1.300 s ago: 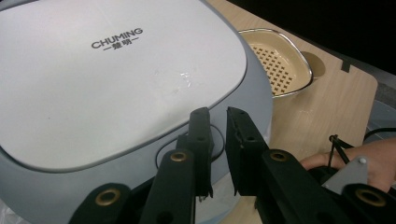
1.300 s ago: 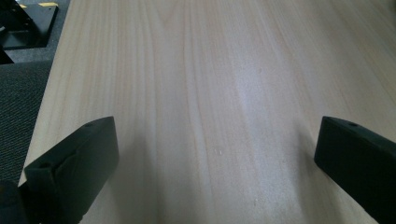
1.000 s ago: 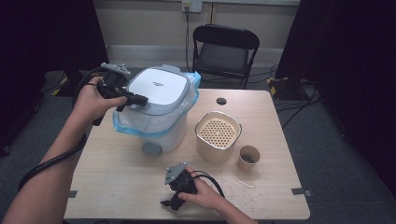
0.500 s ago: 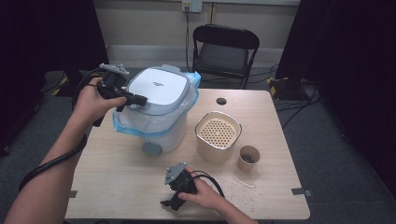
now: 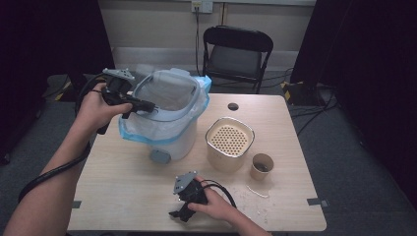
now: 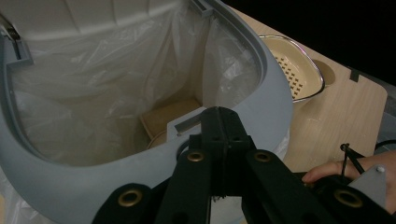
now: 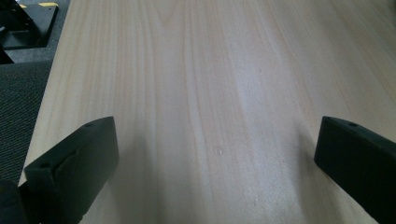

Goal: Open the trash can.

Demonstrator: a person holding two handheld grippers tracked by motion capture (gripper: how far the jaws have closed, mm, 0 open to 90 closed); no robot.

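From the high view, you see the whole tabletop point(image 5: 123, 196). The white waste bin point(image 5: 169, 135) stands on its left rear part, its lid open and tipped back, a clear liner bag point(image 5: 140, 135) with a blue hem draped over its outside. To its right stands a cream container point(image 5: 229, 145) with a perforated top, and just right of that a brown paper cup point(image 5: 261, 166). White crumbs point(image 5: 255, 194) lie on the wood in front of the cup. A black folding chair point(image 5: 237, 54) stands behind the tabletop.

Your left hand-held gripper point(image 5: 147, 104) is raised at the bin's left side, its tip at the grey rim ring point(image 5: 182, 113). The left gripper view shows what the high view cannot: the inside of the bin. The liner point(image 6: 107, 93) hangs against the inner walls, and a tan, flat piece point(image 6: 170, 116) lies at the bottom. In this view the left hand-held gripper point(image 6: 222, 135) has its jaws brought together, their tip against the near edge of the grey rim point(image 6: 266, 107); whether they pinch anything there cannot be told. The cream container point(image 6: 299, 65) shows beyond the rim.

Your right hand-held gripper point(image 5: 181, 212) lies low at the front edge of the tabletop, held in your right hand point(image 5: 216, 204). The right gripper view shows bare wood grain point(image 7: 210, 93) between the jaws, which stand wide apart, holding and touching no object.
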